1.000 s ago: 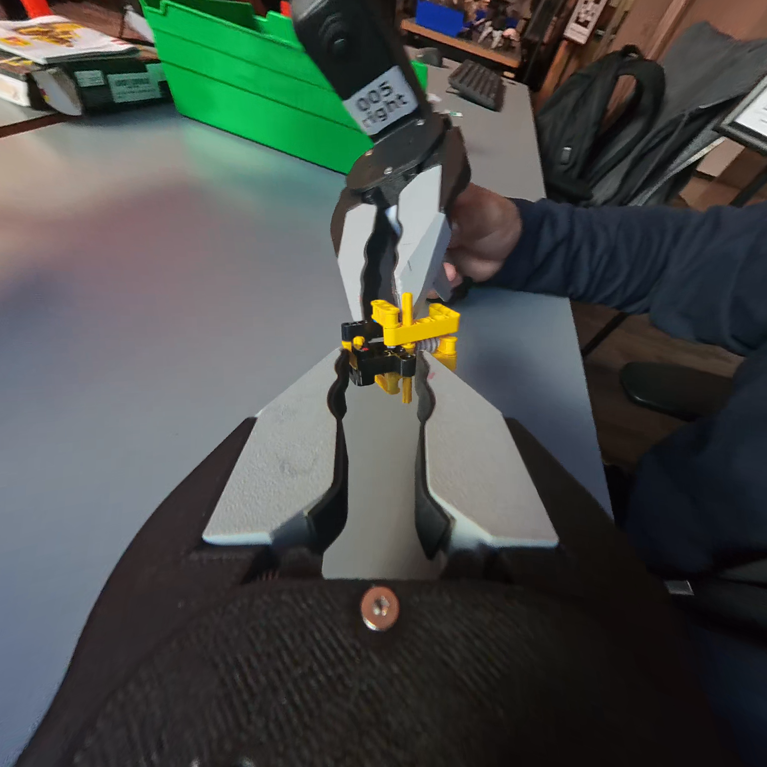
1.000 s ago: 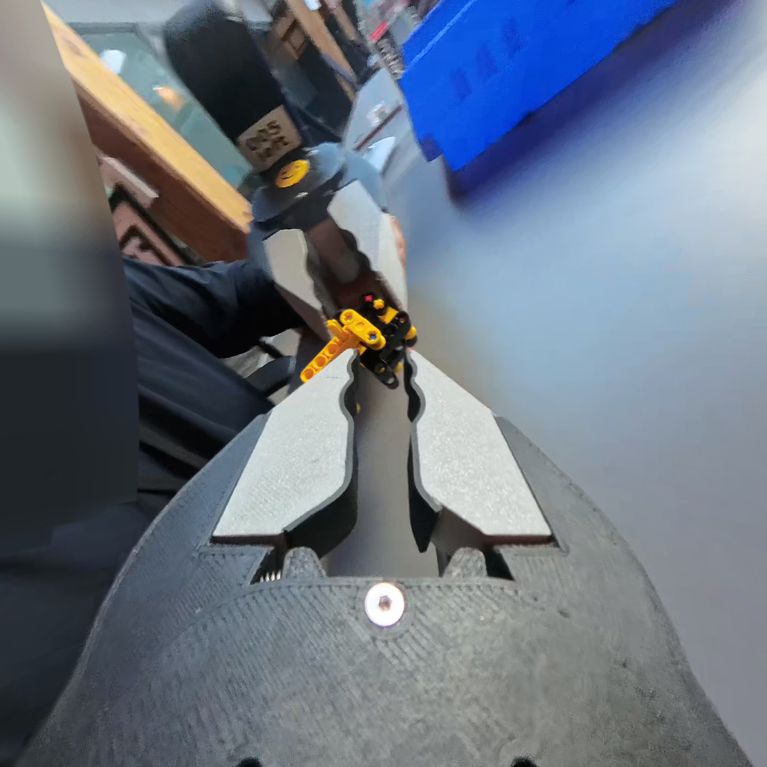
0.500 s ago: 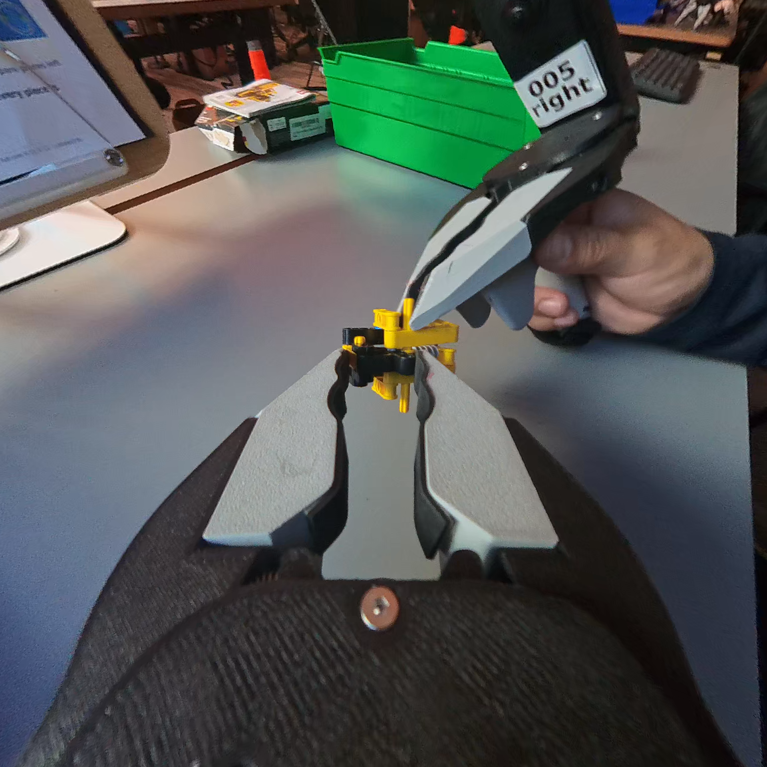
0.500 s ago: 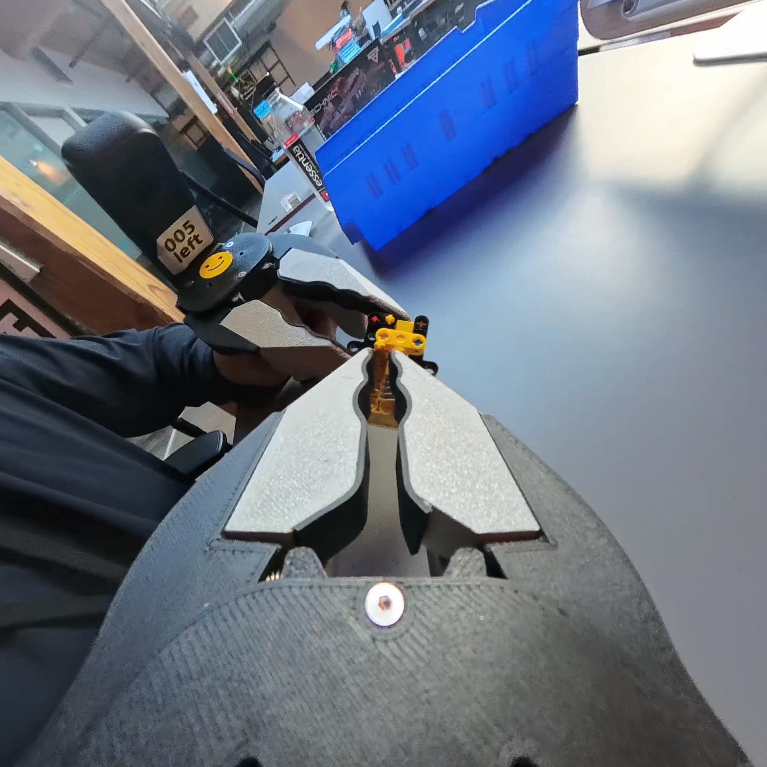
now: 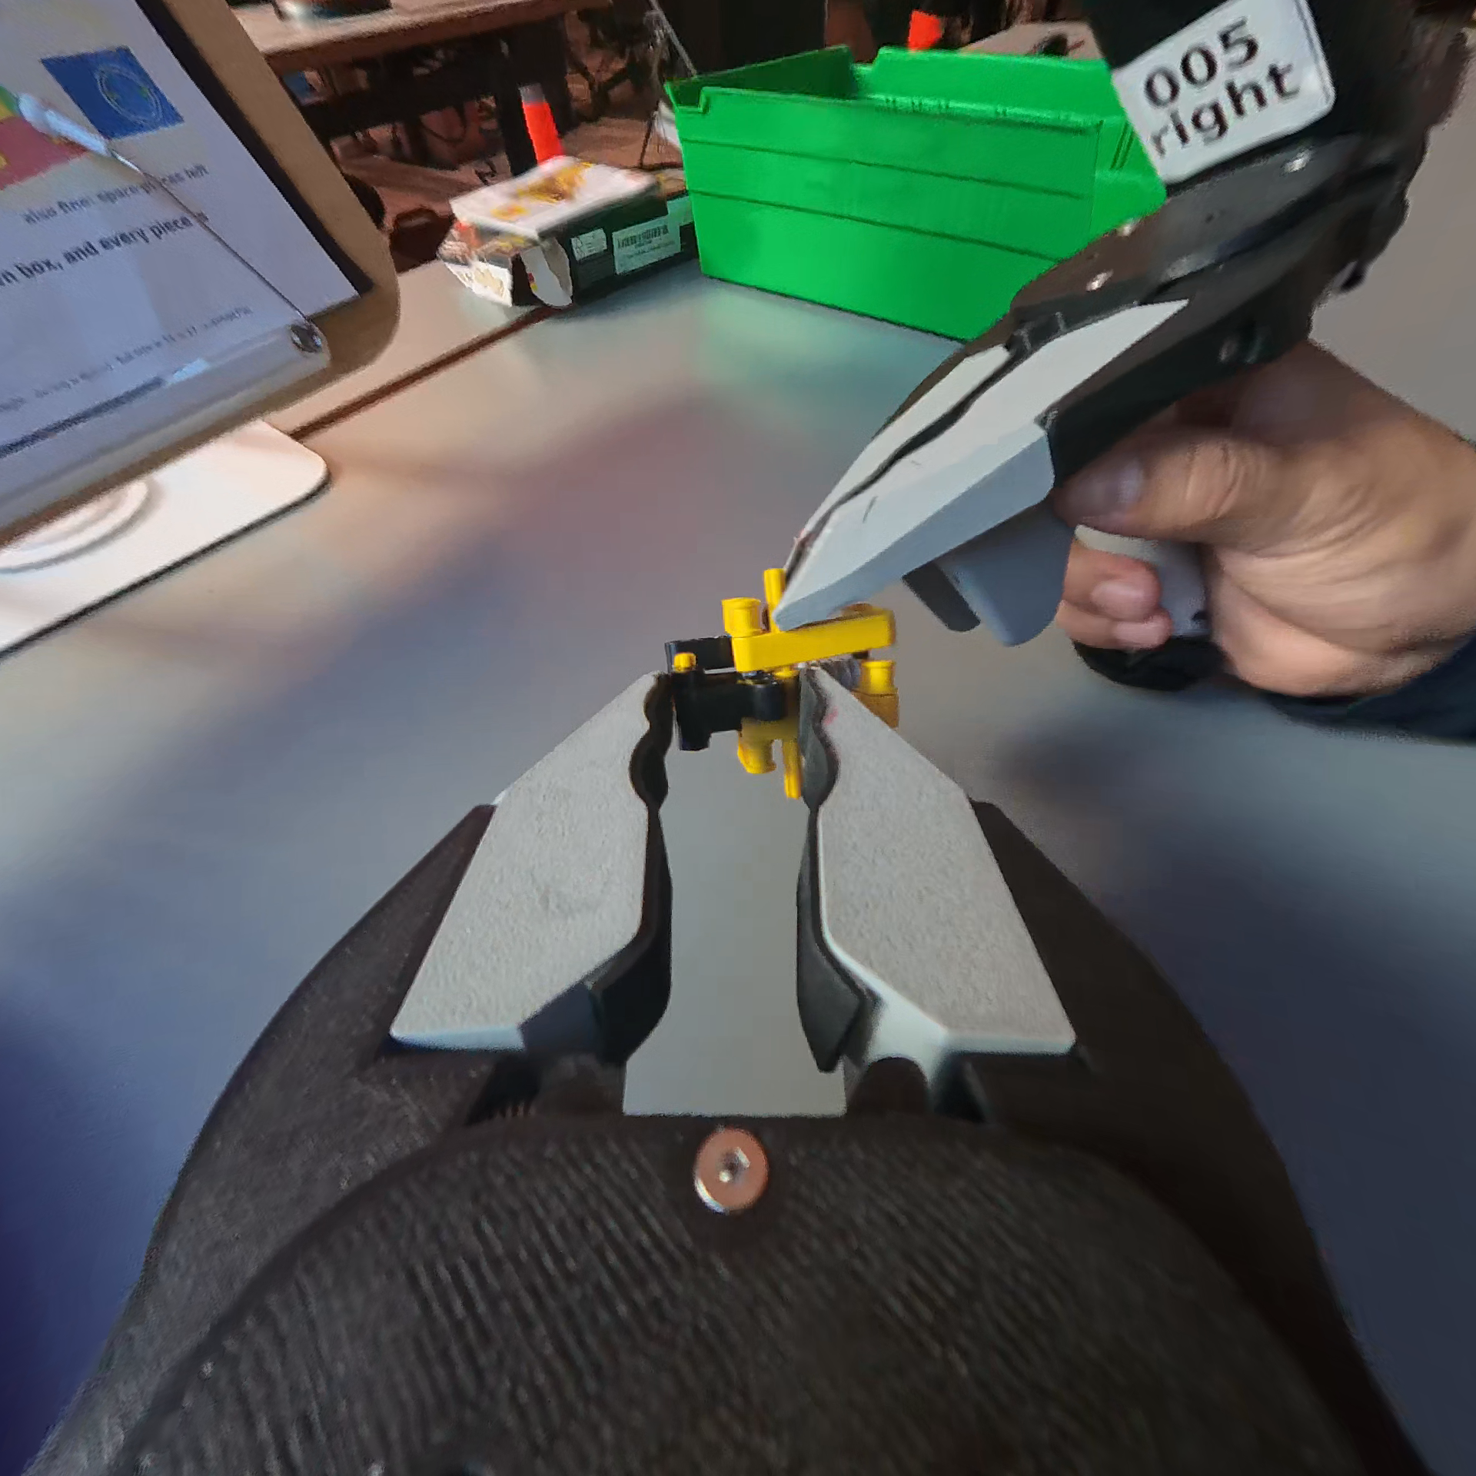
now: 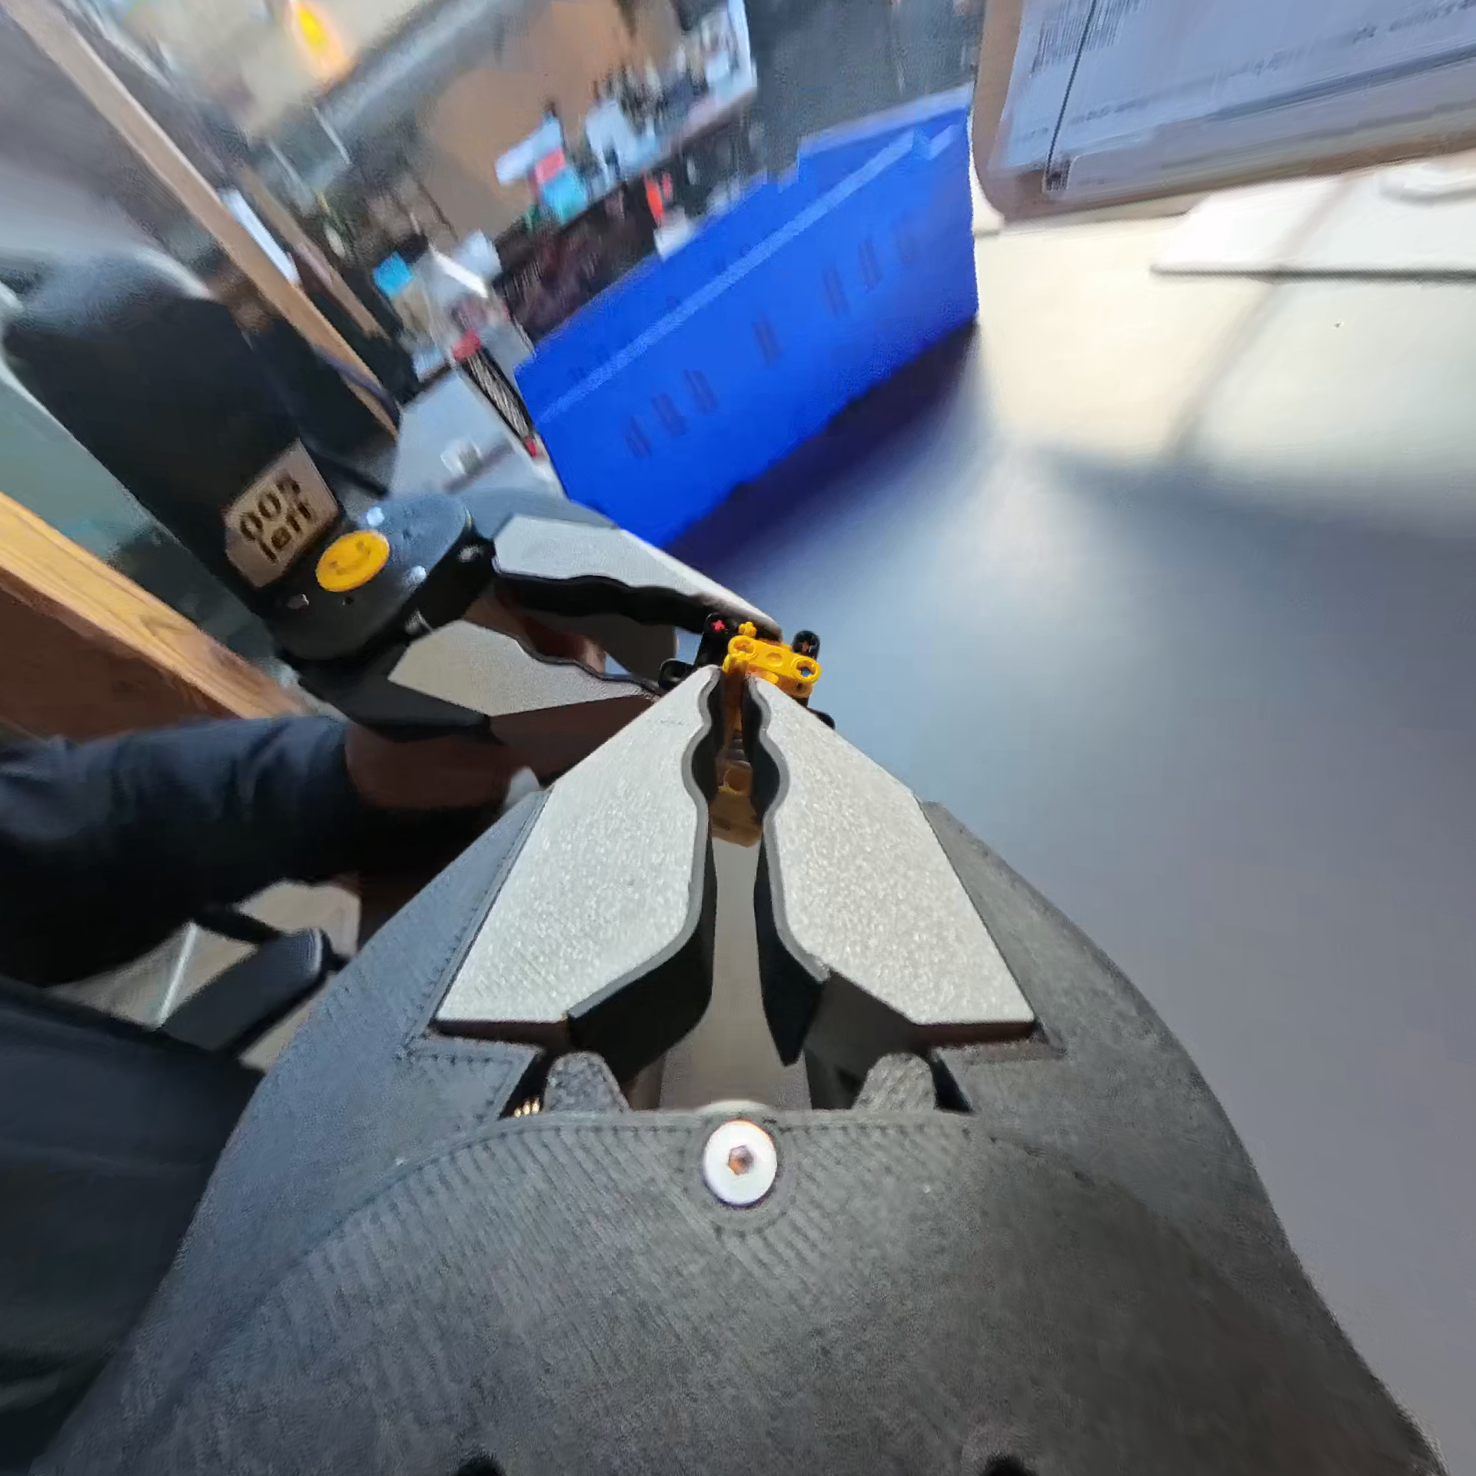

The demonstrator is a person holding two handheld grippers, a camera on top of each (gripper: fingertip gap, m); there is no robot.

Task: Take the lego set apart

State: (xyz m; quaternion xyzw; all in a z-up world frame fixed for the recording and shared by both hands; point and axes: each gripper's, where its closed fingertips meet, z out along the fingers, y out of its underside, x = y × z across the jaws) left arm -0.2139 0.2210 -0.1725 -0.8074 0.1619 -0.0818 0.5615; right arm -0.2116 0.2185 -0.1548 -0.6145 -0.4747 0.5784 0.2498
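A grey table (image 5: 399,639) fills the left wrist view, with one green bin (image 5: 894,200), one small carton (image 5: 559,232) and one screen (image 5: 120,240) on a stand at its far side. The left gripper (image 5: 731,703) has its fingers partly closed and clamped on the black part of the lego set (image 5: 767,679), which is held above the table at the fingertips. The set is a small cluster of black and yellow pieces with a yellow beam across its top. The right gripper (image 5: 787,611), in a hand (image 5: 1270,543), comes in from the right with its fingers nearly together, tips pinching the yellow top of the set. In the right wrist view, much of the background is blurred; one blue bin (image 6: 759,335) stands on the table (image 6: 1118,719). The right gripper (image 6: 731,687) is nearly closed on a yellow piece running back between its fingers. Just past its tips sits the set (image 6: 771,659), gripped from the left by the left gripper (image 6: 703,647).
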